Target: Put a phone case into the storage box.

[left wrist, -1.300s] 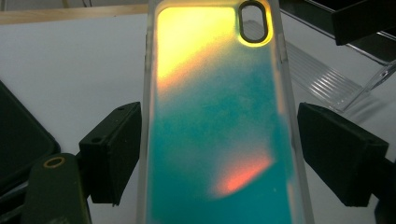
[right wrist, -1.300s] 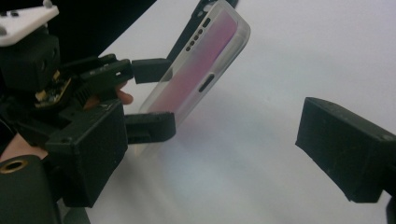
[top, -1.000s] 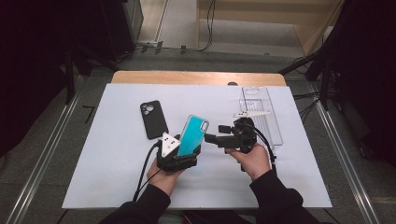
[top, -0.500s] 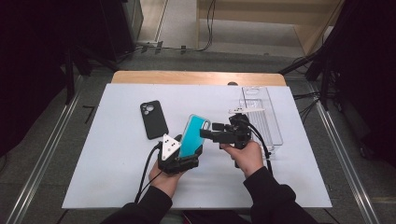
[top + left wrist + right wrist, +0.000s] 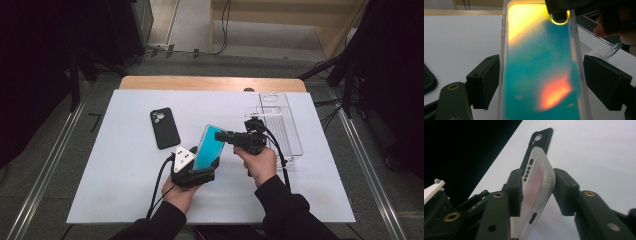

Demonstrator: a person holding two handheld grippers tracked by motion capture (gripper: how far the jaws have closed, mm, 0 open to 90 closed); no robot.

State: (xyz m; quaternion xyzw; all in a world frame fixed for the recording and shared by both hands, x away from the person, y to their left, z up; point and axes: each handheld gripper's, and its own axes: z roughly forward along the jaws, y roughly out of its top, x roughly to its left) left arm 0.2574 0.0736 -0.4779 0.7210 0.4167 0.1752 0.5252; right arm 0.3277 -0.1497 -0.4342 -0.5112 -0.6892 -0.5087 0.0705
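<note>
A: Nearest the person, the left gripper [image 5: 197, 167] holds the teal case [image 5: 208, 148] by its long edges, tilted up off the table [image 5: 100, 190].

B: And the right gripper [image 5: 226, 136]?

A: It comes in sideways at the case's top end. Its jaws have just been closing and now pinch that top edge, front and back.

B: Anything farther out?

A: A black phone [image 5: 164, 128] lies flat beyond the left gripper, and a clear tray [image 5: 295, 135] sits just past the right one.
</note>
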